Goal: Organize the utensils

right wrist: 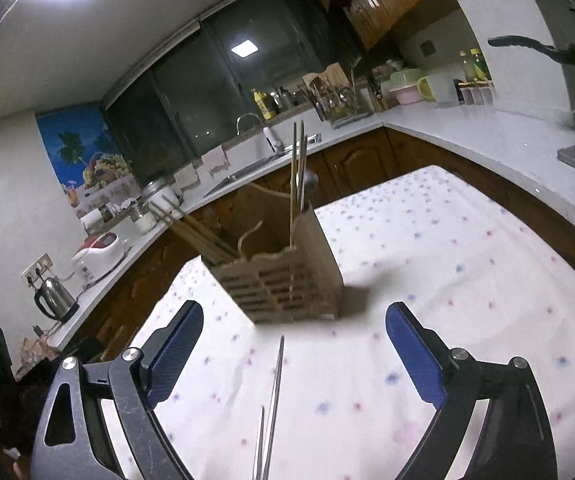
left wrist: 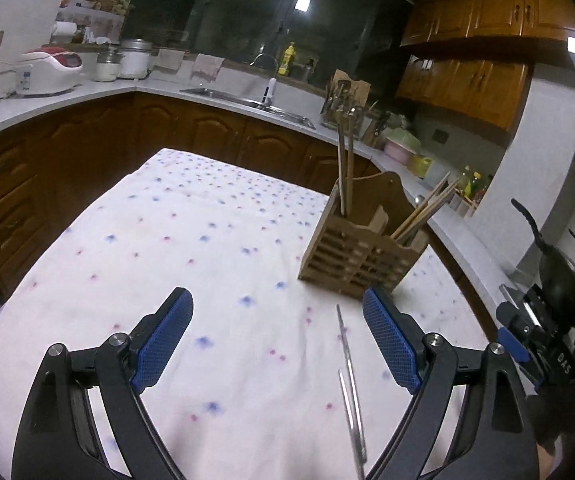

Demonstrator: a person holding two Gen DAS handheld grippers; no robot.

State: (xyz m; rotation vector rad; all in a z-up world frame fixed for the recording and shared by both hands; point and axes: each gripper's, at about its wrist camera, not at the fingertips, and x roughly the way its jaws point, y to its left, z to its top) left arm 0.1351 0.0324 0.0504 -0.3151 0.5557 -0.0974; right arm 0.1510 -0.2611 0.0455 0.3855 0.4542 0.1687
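The wooden holder (left wrist: 361, 254) stood on the desk (left wrist: 215, 248), which wore a white cloth with small blue and pink dots. The holder was a light brown box with slots cut in its front and a wavy top edge. Two long sticks (left wrist: 345, 168) stood straight up in one part of it. More chopsticks (left wrist: 423, 212) leaned out of another part.

Two thin metal chopsticks (left wrist: 350, 384) lay flat on the cloth in front of the holder, close together and not touching it.

The left tool (left wrist: 277, 334) was wide open with nothing between its blue pads. The metal chopsticks lay under it, nearer its right pad. The right tool (right wrist: 295, 350) was wide open too and held nothing. From its view the metal chopsticks (right wrist: 273, 396) lay below the gap.

The cloth was bare to the left of the holder, with lots of room. The holder stood near the desk's right edge in the left view. Beyond that edge ran a kitchen worktop (left wrist: 215, 92).
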